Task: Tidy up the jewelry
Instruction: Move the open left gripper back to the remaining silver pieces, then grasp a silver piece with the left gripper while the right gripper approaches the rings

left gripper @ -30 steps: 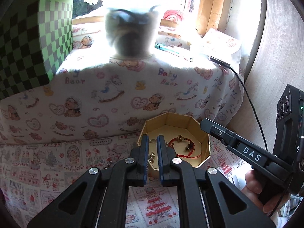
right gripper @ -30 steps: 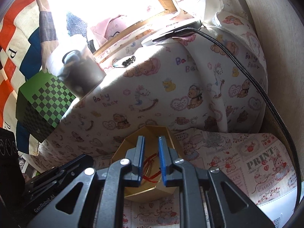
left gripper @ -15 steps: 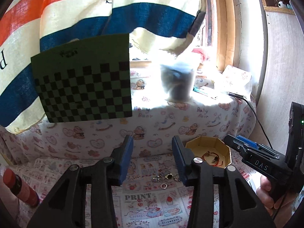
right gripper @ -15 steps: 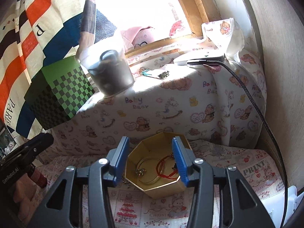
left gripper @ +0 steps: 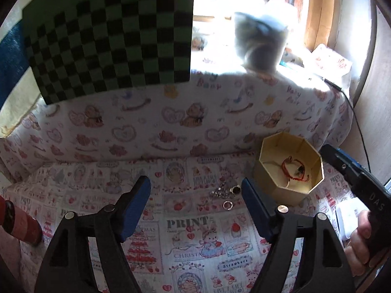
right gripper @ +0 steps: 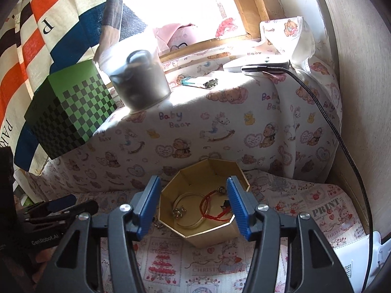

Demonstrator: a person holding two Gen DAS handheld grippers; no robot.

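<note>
Changes, placed against the octagonal box [left gripper: 290, 168]:

Left gripper [left gripper: 195, 204] — a second ago nearly closed directly over the box, fingertips above its near rim; now to the box's left, jaws opening, nothing gripped, over the loose ring [left gripper: 227, 204] and small trinkets [left gripper: 223, 190] on the printed cloth.

Right gripper [right gripper: 194, 206] — a second ago nearly closed above the box's red cord bracelet [right gripper: 215, 207]; now jaws opening, blue pads flanking the box without touching it.
</note>
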